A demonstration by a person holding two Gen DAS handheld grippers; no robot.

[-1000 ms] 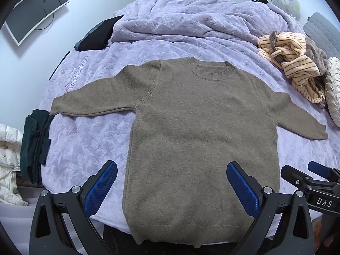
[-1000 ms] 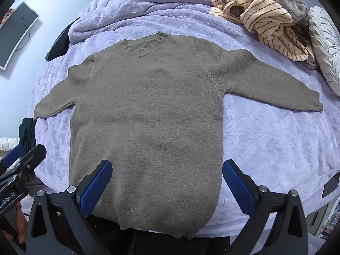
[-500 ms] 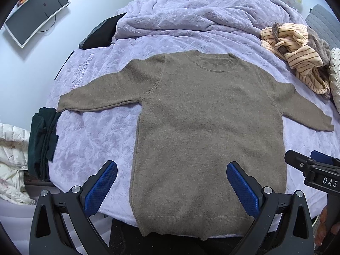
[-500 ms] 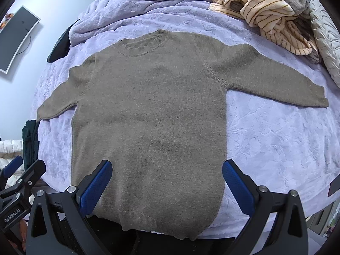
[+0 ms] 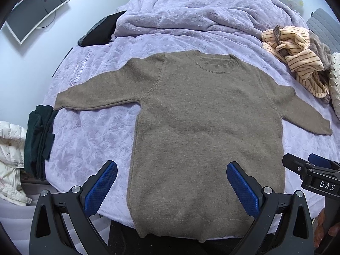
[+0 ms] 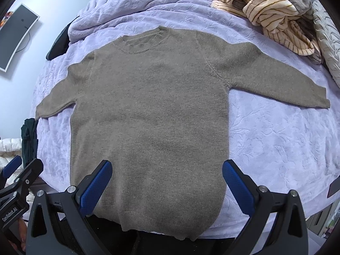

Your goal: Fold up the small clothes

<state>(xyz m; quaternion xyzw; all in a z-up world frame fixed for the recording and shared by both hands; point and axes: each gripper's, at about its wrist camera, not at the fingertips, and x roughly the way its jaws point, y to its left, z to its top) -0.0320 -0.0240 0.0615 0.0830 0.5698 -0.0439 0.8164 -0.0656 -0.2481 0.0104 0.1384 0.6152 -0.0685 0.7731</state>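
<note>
A brown knit sweater [image 5: 204, 127] [image 6: 148, 114] lies flat on the lilac bed cover [image 5: 85, 136] [image 6: 276, 138], neck away from me, both sleeves spread out to the sides. Its hem hangs slightly over the near bed edge. My left gripper [image 5: 171, 182] hovers open above the sweater's lower left part, nothing between its blue pads. My right gripper [image 6: 167, 180] also stands open, above the lower body of the sweater. Each gripper shows at the edge of the other's view.
A heap of striped cream clothes [image 5: 297, 68] [image 6: 274, 17] lies at the far right, beside a pale cushion [image 6: 327, 42]. A crumpled lilac blanket [image 5: 201, 14] fills the far end. Dark green clothes [image 5: 38, 142] sit at the left bed edge, a black item [image 5: 102, 31] at far left.
Both grippers have drawn back and risen a little, so the sweater's hem and the near bed edge show more. The sweater has not moved.
</note>
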